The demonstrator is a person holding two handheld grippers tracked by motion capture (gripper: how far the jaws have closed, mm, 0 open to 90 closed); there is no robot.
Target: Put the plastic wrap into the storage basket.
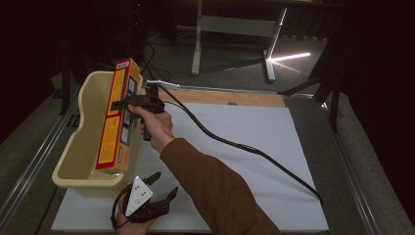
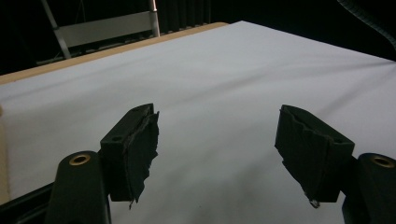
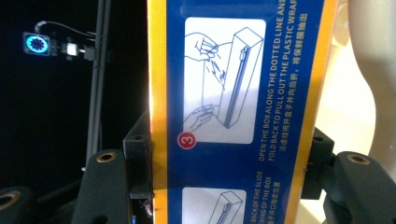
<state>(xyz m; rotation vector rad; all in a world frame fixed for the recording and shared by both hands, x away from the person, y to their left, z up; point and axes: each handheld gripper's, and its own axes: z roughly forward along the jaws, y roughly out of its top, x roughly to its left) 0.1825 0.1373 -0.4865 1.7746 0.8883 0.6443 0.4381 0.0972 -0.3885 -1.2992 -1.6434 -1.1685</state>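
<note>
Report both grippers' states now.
Left gripper: open, holding nothing.
Right gripper: shut on the plastic wrap box over the tub.

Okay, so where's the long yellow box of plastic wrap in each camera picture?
High view: the box stands tilted at upper left, over the cream tub, clamped by the right tool.
Left gripper view: not in it.
Right gripper view: its blue instruction panel runs down the centre.
Shared landmark: the white table cover, seen in the high and left gripper views.

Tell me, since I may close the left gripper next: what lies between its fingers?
Nothing. In the left gripper view the left gripper is open, with bare white table cover between its fingers.
</note>
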